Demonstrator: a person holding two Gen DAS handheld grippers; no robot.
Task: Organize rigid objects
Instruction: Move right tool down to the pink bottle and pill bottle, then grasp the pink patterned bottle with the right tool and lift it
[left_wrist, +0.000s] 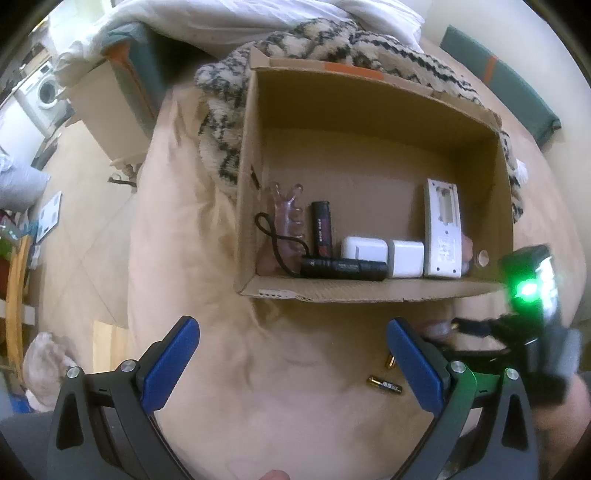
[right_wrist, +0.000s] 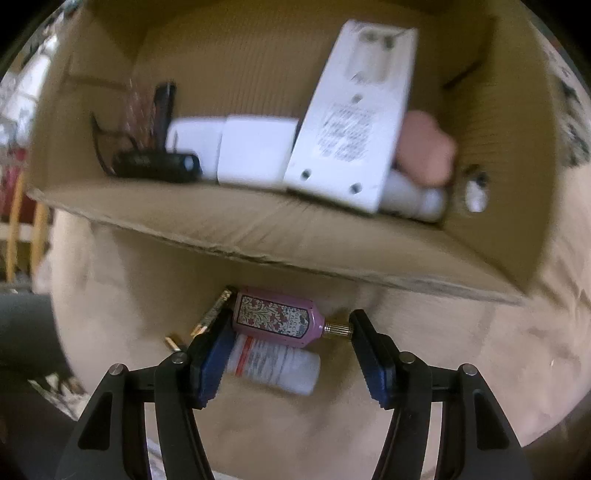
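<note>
I'm bracketing the pink floral perfume bottle lengthwise with my right gripper, fingers wide, not gripping; left gripper is hanging wide, empty.

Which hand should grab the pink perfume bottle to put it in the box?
The right one. The pink perfume bottle already lies between the open right gripper, just in front of the cardboard box. The left gripper is open over bare bedding, with only small batteries nearby.

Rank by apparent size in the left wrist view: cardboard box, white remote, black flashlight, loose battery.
1. cardboard box
2. white remote
3. black flashlight
4. loose battery, smallest though nearest the camera.
</note>
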